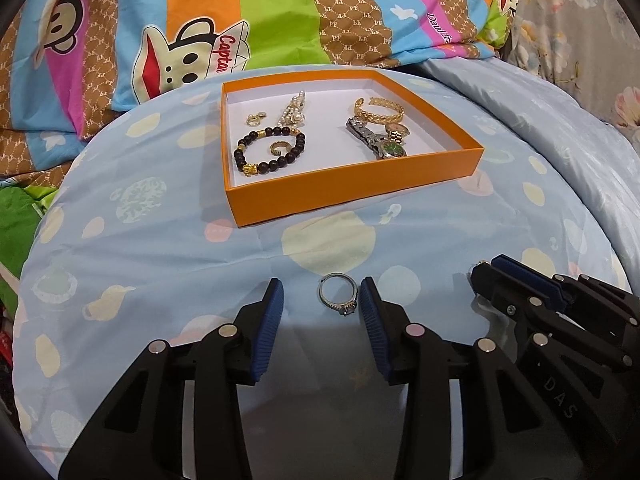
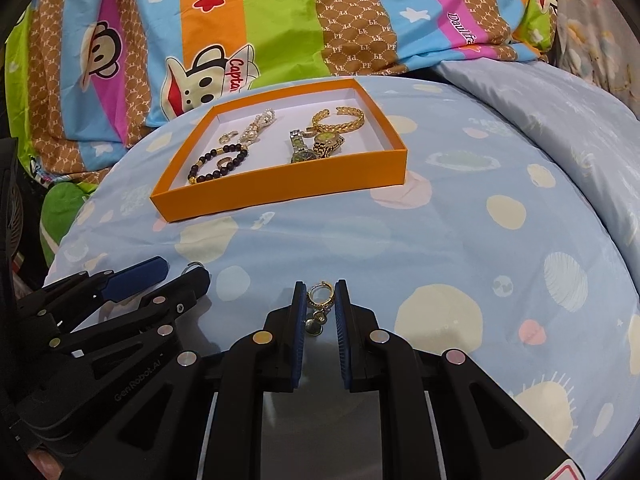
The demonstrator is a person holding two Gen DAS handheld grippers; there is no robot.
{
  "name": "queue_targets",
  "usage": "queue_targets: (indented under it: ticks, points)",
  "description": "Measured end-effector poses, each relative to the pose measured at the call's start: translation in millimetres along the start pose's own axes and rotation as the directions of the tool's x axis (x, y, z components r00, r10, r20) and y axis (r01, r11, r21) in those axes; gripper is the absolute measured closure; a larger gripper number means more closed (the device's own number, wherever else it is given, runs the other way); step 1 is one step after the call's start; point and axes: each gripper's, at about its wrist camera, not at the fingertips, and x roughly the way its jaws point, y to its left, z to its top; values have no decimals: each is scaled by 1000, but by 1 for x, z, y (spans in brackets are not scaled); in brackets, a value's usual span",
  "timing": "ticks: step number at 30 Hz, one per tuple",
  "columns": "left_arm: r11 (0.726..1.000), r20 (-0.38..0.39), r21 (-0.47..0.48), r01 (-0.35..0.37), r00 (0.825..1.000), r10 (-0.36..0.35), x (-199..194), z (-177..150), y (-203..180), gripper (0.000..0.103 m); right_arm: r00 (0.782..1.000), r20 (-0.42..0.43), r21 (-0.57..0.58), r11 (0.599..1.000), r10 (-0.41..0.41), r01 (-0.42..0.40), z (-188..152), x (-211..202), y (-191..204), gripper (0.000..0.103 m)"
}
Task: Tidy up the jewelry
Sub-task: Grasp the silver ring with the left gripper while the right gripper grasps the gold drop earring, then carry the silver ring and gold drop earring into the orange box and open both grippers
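Both tools sit low over the bed, side by side. On the left tool (image 1: 322,300), the blue-padded fingers (image 1: 272,320) are partly spread, and a silver ring (image 1: 338,294) with a small stone setting lies between them on the bedspread (image 1: 160,280). Its right edge sits just beside the right pad; whether it touches cannot be told, and the left pad stands clear of it, so the ring is not pinched.

On the right tool (image 2: 320,304), the fingers are drawn in close and pinch a gold hoop earring (image 2: 320,292) at its ring. A small dangling charm (image 2: 315,326) hangs below the hoop, between the two pads. In the left wrist view this tool shows at the right edge, its tips pressed together.

Farther back on the blue spotted bedspread rests a shallow orange box (image 1: 352,184) with a white floor. Its left half holds a dark beaded bracelet (image 1: 268,152) with gold beads, a gold ring (image 1: 277,148) lying inside the bracelet's loop, a pearl piece (image 1: 294,114) and a small gold earring (image 1: 254,119). Its right half holds a gold braided cuff (image 1: 378,110), a silver watch (image 1: 376,140) with a green dial, and a gold watch (image 1: 398,131) lying across it. Behind the box lies a bright striped cartoon quilt (image 1: 260,20).
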Motion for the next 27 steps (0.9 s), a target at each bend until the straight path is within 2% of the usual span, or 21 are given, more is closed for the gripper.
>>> queue_targets:
  ticks: [3, 5, 27]
  points:
    - [1000, 2, -3, 3, 1000, -3, 0, 0, 0, 74, 1000, 1, 0, 1000, 0, 0, 0, 0, 0, 90]
    - [1000, 5, -4, 7, 1000, -7, -1, 0, 1, 83, 1000, 1, 2, 1000, 2, -2, 0, 0, 0, 90]
    - [1000, 28, -10, 25, 999, -25, -6, 0, 2, 83, 1000, 24, 11, 1000, 11, -12, -1, -4, -2, 90]
